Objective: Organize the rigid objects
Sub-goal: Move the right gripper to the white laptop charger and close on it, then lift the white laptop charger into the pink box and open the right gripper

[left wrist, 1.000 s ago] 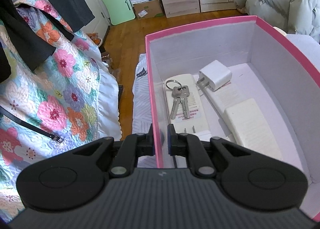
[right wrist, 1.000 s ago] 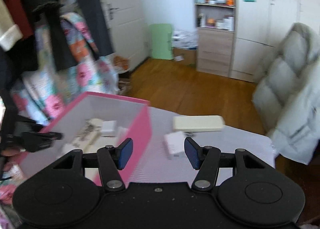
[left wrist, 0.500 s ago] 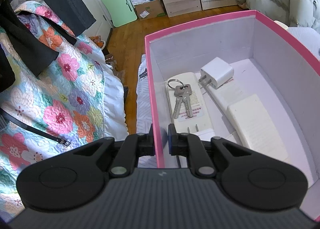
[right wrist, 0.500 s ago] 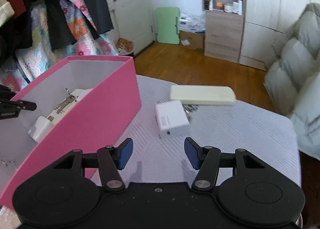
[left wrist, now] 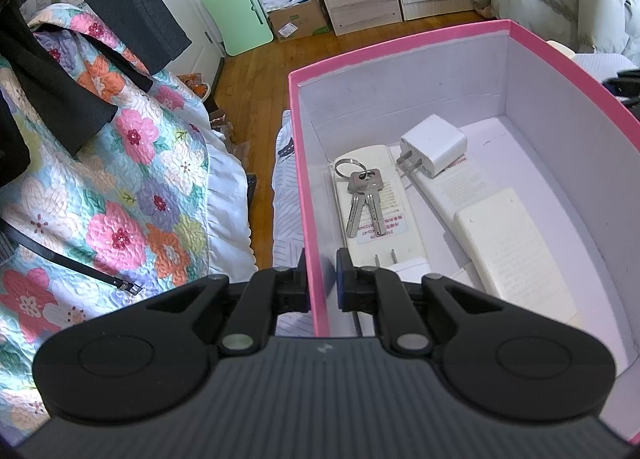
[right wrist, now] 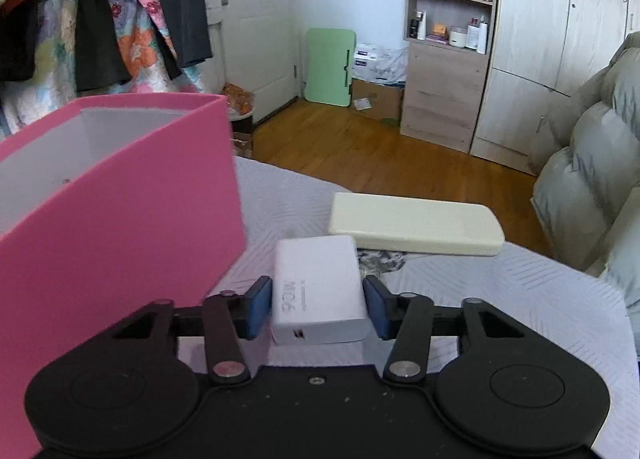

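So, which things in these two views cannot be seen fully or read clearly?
- Label print under the keys, left wrist view: too small to read.
- Plug at the near end of the box, left wrist view: mostly hidden behind the left gripper.
- Small dark item between the charger and the cream block, right wrist view: largely covered by both.

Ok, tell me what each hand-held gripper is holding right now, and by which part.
The left hand-held gripper is clamped on the pink box by its near side wall. The right hand-held gripper, closing, straddles the white charger; no grip yet.
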`<move>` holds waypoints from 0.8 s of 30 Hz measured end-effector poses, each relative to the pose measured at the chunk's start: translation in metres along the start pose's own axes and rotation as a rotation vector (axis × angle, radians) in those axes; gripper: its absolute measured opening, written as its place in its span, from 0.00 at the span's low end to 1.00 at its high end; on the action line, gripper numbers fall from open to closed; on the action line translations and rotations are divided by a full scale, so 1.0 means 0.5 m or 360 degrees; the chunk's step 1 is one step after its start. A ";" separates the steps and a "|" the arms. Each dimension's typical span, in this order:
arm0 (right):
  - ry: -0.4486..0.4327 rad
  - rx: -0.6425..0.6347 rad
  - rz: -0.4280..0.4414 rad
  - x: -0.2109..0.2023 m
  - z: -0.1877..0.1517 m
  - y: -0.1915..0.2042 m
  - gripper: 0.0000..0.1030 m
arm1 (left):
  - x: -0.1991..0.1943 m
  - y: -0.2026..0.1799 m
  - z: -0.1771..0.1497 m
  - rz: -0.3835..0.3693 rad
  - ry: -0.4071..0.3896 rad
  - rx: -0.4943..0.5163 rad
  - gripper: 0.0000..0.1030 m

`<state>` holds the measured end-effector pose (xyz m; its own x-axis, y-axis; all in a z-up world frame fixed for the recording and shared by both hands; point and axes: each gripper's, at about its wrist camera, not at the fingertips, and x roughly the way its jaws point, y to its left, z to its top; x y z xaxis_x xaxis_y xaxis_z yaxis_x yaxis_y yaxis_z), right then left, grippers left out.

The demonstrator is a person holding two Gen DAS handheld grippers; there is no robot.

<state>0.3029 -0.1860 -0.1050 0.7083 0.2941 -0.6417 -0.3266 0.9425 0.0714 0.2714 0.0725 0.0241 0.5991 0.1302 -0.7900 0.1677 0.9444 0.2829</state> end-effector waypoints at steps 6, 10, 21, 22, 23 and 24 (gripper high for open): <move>0.0092 0.0014 -0.0056 -0.071 -0.043 0.031 0.53 | 0.001 -0.002 0.001 0.0007 0.0007 -0.0002 0.09; 0.0245 0.0113 -0.0009 -0.116 -0.060 0.037 0.55 | 0.001 -0.006 0.002 0.0015 0.0008 0.0012 0.09; 0.0141 0.0054 -0.0018 -0.065 -0.065 0.062 0.53 | 0.000 0.002 0.001 0.0005 0.0005 -0.0021 0.09; 0.0128 0.0078 -0.0020 -0.072 -0.069 0.062 0.53 | 0.000 0.004 0.000 0.0005 0.0004 -0.0020 0.09; 0.0113 0.0112 -0.0013 -0.079 -0.075 0.060 0.53 | 0.000 0.004 0.000 0.0002 0.0004 -0.0025 0.09; 0.0101 0.0136 -0.0017 -0.083 -0.077 0.058 0.53 | -0.001 0.006 -0.001 0.0003 0.0004 -0.0024 0.09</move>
<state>0.2398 -0.1770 -0.1057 0.6696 0.2758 -0.6896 -0.2628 0.9564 0.1273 0.2713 0.0752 0.0251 0.5976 0.1324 -0.7908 0.1548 0.9487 0.2758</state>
